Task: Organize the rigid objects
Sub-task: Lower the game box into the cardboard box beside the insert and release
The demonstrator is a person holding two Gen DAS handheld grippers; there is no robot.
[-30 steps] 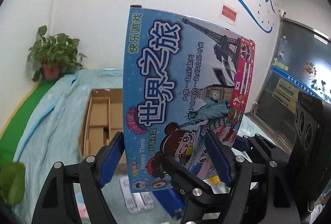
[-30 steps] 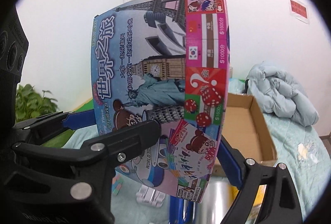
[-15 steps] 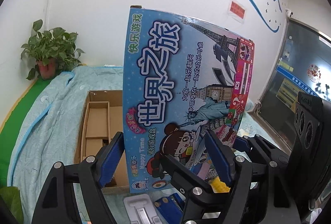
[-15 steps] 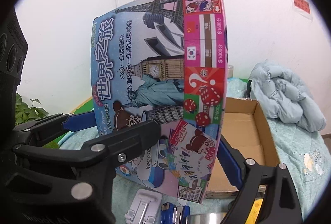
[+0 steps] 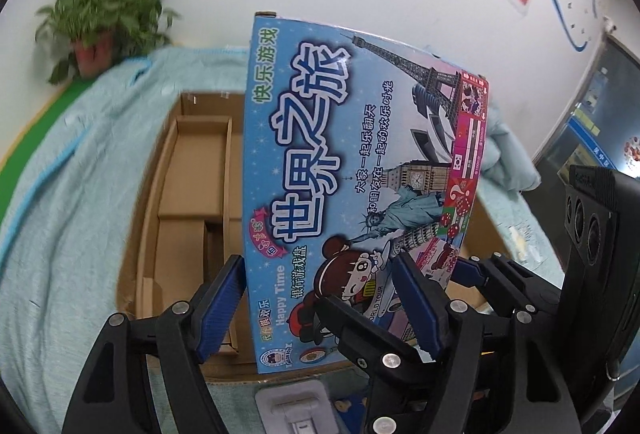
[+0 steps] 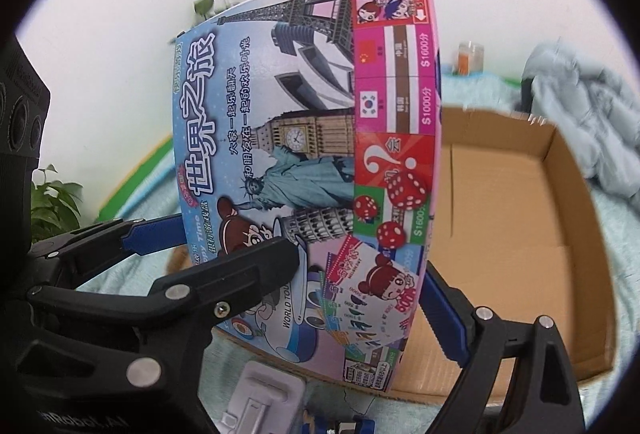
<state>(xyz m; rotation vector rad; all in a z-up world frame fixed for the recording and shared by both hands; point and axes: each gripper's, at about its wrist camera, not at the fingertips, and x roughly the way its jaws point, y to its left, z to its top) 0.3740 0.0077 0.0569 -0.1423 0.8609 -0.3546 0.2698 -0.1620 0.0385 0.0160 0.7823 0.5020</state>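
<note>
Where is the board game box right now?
Held upright between both grippers, the board game box fills both wrist views, in front of the open cardboard box on the blue blanket.

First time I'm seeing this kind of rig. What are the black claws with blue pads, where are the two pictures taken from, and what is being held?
The claws are two handheld grippers; a person carries one in each hand. Each picture comes from a fisheye camera on one gripper, looking along its fingers. The left gripper and right gripper both clamp an upright board game box near its bottom; the left jaws have just been closing on it. Behind it an open cardboard box lies on a light blue blanket. A white plastic piece lies in front.
</note>
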